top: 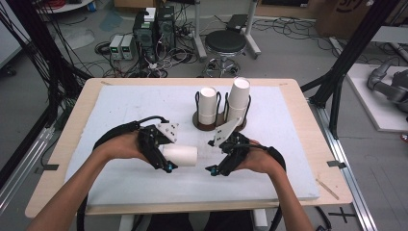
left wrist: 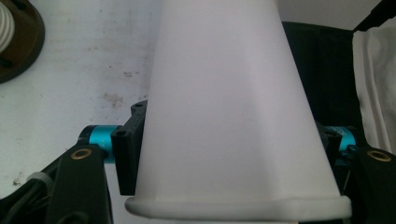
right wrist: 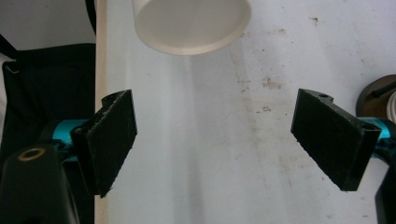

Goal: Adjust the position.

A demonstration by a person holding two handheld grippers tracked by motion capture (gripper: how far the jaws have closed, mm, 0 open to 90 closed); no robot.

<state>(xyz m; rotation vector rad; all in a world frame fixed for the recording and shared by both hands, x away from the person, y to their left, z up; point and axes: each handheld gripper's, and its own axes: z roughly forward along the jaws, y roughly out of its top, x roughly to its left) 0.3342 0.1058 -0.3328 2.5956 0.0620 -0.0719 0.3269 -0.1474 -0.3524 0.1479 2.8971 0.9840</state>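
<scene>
My left gripper (top: 166, 156) is shut on a white paper cup (top: 182, 155), which lies level above the white board with its base toward the right. In the left gripper view the cup (left wrist: 233, 116) sits with its rolled rim nearest the camera, and a black jaw presses on each side of it. My right gripper (top: 211, 156) stands open just right of the cup's base, with nothing between its pads (right wrist: 112, 140). The cup's base (right wrist: 191, 23) shows a little ahead of those jaws, apart from them.
A brown wire cup holder (top: 199, 126) at the board's back middle carries two upright stacks of white cups (top: 209, 105) (top: 238, 98). The white board (top: 120, 106) covers most of the wooden table (top: 77, 110). Black frame posts stand at both sides, a stool (top: 225, 45) behind.
</scene>
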